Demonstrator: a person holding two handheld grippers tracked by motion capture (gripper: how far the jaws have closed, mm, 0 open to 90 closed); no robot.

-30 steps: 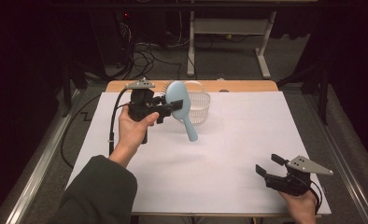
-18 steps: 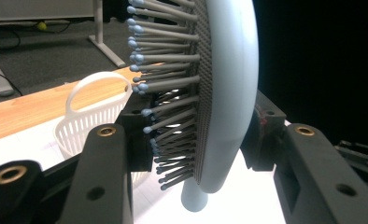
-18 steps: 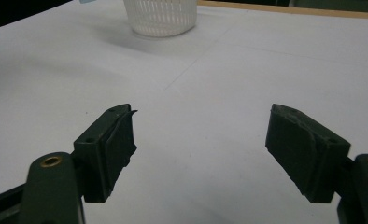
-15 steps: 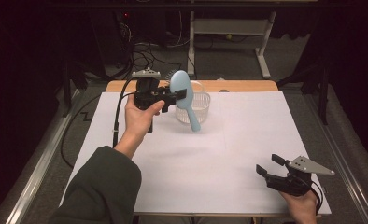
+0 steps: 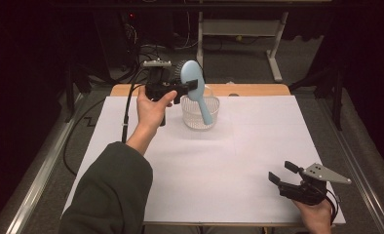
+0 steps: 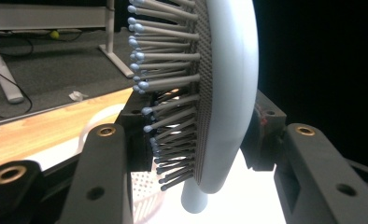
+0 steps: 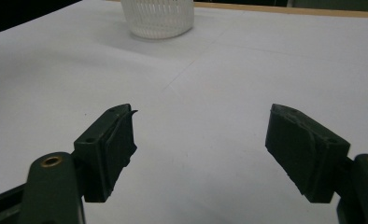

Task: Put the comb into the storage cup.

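at the left of the high view a dark green sleeve (image 5: 113, 192) comes up from the bottom edge, and the hand (image 5: 150, 108) at its end holds the left gripper (image 5: 194, 87) raised above the far part of the table. a black cable (image 5: 126, 109) trails down from this gripper past the wrist. its jaws are pinched on the head of a light blue hairbrush (image 5: 197, 87), one jaw on the bristle side and one on the smooth back. in the left gripper view the hairbrush (image 6: 224, 93) stands on edge between the two black jaws, grey ball-tipped bristles (image 6: 168, 84) pointing to that view's left, the rounded back to its right, and the handle dropping away below the head.

in the high view the handle slants down and to the right, with its end over a white slotted basket (image 5: 199, 115). whether the handle touches the basket's rim cannot be told. the basket stands on the white sheet (image 5: 219, 165) that covers the table, near its far edge, where a strip of wooden tabletop (image 5: 248, 90) shows.

further right, well apart from the basket, the right gripper (image 5: 280, 171) rests low over the near right corner of the sheet, held by a hand (image 5: 316, 217) at the bottom edge, a grey three-cornered plate (image 5: 324, 173) on top. its jaws stand spread with nothing between them; the right gripper view looks between them across the bare sheet to the basket (image 7: 157, 17) far off.
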